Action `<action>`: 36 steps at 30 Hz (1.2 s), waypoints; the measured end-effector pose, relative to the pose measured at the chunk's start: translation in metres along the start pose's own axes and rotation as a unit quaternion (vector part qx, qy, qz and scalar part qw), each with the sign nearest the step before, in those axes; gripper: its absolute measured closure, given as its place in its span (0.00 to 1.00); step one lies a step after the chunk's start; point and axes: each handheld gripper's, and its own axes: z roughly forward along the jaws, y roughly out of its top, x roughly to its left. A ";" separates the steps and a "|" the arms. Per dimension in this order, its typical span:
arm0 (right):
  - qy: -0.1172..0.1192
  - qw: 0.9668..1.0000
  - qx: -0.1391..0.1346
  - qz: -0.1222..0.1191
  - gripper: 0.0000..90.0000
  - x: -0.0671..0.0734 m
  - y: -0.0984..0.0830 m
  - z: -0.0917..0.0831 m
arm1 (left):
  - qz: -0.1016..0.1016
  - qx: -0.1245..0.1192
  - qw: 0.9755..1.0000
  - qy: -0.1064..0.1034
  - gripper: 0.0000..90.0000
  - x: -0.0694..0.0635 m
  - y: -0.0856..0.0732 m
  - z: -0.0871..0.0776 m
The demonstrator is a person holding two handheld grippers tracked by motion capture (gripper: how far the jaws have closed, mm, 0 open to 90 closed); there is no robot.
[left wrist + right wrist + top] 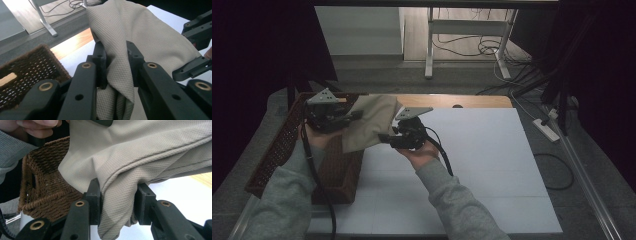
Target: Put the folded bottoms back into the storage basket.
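Observation:
A beige knit cloth hangs in the air between my two grippers, above the right edge of a brown wicker basket. My left gripper is shut on the cloth's upper left part; in the left gripper view the cloth is pinched between the black jaws at my left gripper. My right gripper is shut on the cloth's lower right edge; in the right gripper view a folded seam of the cloth passes between the jaws at my right gripper, with the basket behind.
The white table top spreads to the right of the basket, with a wooden strip at its far edge. A power strip and cables lie on the floor to the right. A desk frame stands beyond.

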 end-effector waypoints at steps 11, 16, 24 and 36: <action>0.010 1.000 0.011 -0.014 0.70 0.011 0.013 0.023 | -0.013 0.000 1.000 0.015 0.82 0.014 -0.013 -0.016; 0.014 1.000 0.013 -0.016 0.70 0.014 0.016 0.032 | -0.017 0.002 1.000 0.021 0.82 0.020 -0.018 -0.021; 0.020 1.000 0.015 -0.017 0.70 0.020 0.021 0.049 | -0.029 0.000 0.999 0.030 0.82 0.032 -0.028 -0.032; 0.029 0.999 0.024 -0.022 0.69 0.032 0.026 0.077 | -0.043 0.001 0.998 0.040 0.82 0.051 -0.047 -0.046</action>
